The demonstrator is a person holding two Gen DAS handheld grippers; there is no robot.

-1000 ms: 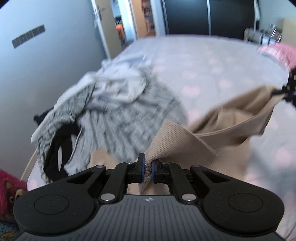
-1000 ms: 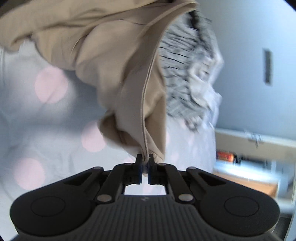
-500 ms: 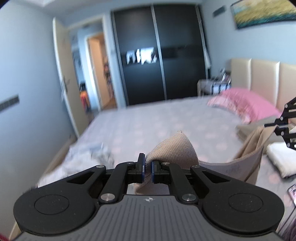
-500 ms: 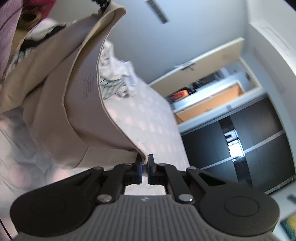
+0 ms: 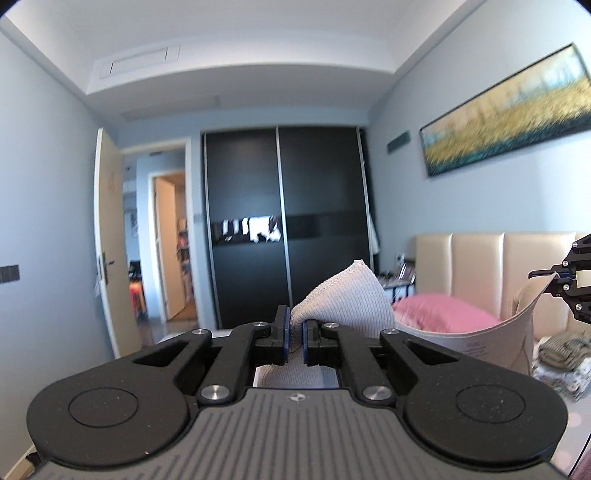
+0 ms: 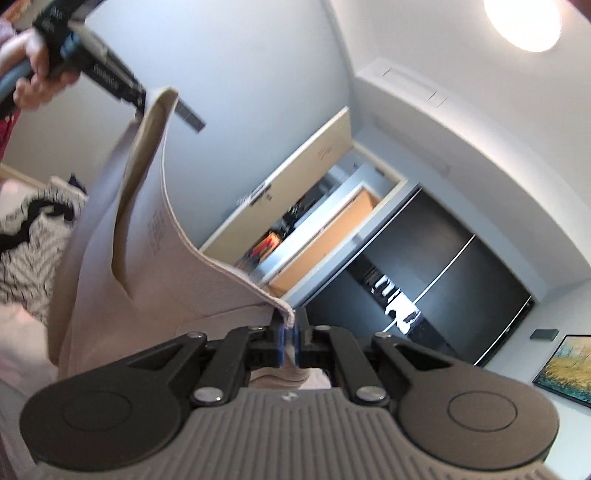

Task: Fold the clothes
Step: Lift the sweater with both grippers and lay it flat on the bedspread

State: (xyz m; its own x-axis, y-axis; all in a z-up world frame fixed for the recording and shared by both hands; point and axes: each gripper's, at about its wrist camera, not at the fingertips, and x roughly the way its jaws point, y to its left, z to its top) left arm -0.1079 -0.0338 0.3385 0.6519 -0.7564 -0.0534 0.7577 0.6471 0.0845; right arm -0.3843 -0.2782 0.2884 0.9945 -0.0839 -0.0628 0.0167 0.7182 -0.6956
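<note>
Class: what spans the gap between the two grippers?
The beige garment, pinched at each end by the left gripper and right gripper; clearest in the right wrist view.

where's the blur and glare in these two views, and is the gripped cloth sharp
Left wrist view: the beige garment pinched in the left gripper is sharp; the painting is smeared; the room lines bow. Right wrist view: the ceiling lamp is blown out, the distant hand blurred, cloth at the right gripper fairly crisp.

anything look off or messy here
Only the heap of unfolded striped clothes on the bed. The beige garment hangs between the left tongs and right tongs, its waistband sagging rather than taut.
</note>
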